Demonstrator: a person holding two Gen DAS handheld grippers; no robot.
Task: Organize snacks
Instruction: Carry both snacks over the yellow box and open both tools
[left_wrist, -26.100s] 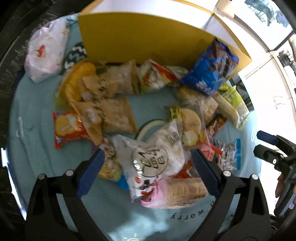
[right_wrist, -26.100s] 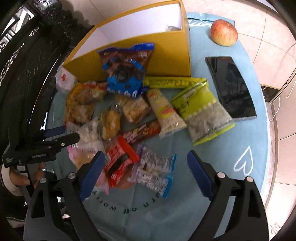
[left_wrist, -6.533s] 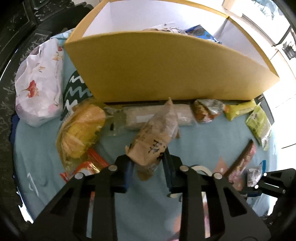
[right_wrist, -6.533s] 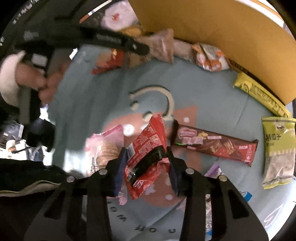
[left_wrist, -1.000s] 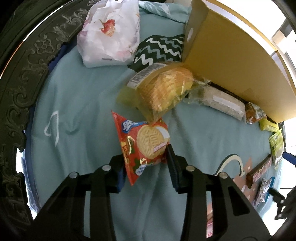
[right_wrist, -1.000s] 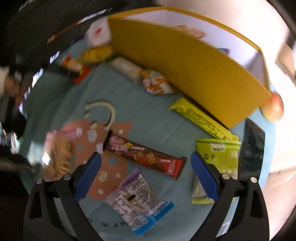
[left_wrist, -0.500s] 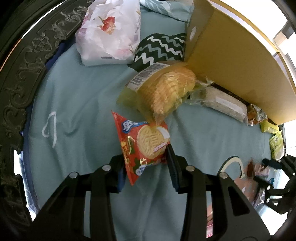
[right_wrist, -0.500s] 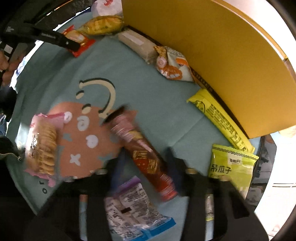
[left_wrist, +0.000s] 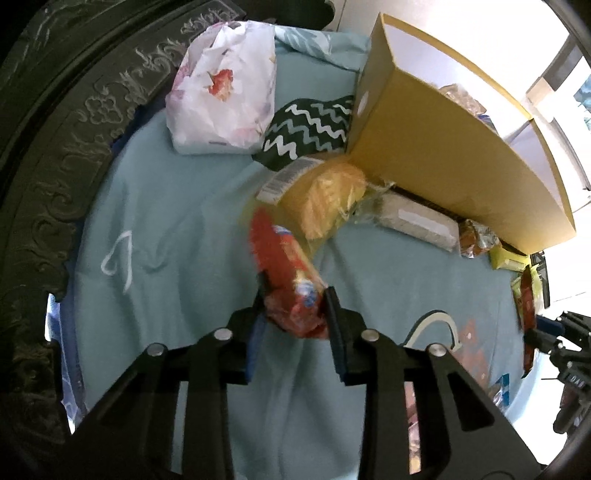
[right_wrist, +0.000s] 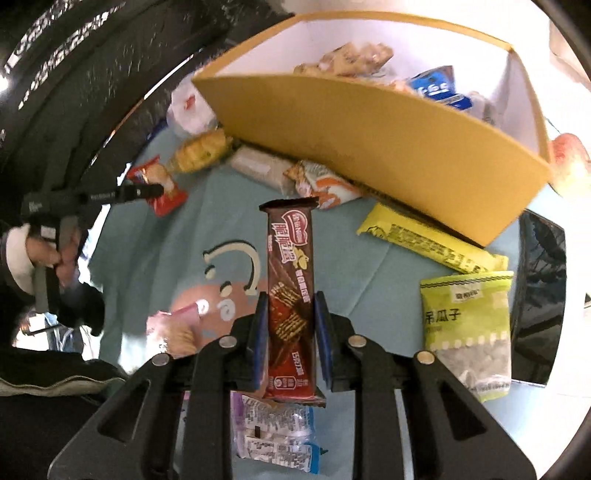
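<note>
Both hands are loaded, and the sorting looks well past its midpoint. The left gripper (left_wrist: 293, 314) has its fingers squeezed onto a red cracker pack (left_wrist: 291, 280), their jaws having just closed further; the pack is blurred and tilts up from the teal-clothed surface (left_wrist: 177, 229). The right gripper (right_wrist: 290, 328) has just clamped its fingers on the lower part of a brown wafer bar (right_wrist: 291, 280), which points upright toward the yellow box (right_wrist: 369, 136).

Done so far, judging by the box: several packs already lie inside it, among them a blue pack (right_wrist: 434, 86) and pale cracker packs (right_wrist: 347, 59).

Left to do: along the box's front wall lie a yellow puff bag (left_wrist: 328, 195), a pale wrapped roll (left_wrist: 413, 221), an orange-and-white pack (right_wrist: 317, 181) and a long yellow bar (right_wrist: 432, 243). Nearer the surface's front edge lie a green seed bag (right_wrist: 467, 328), a pink biscuit pack (right_wrist: 173, 332) and a purple-and-blue pack (right_wrist: 273, 428). The two held snacks presumably go to the box next.
</note>
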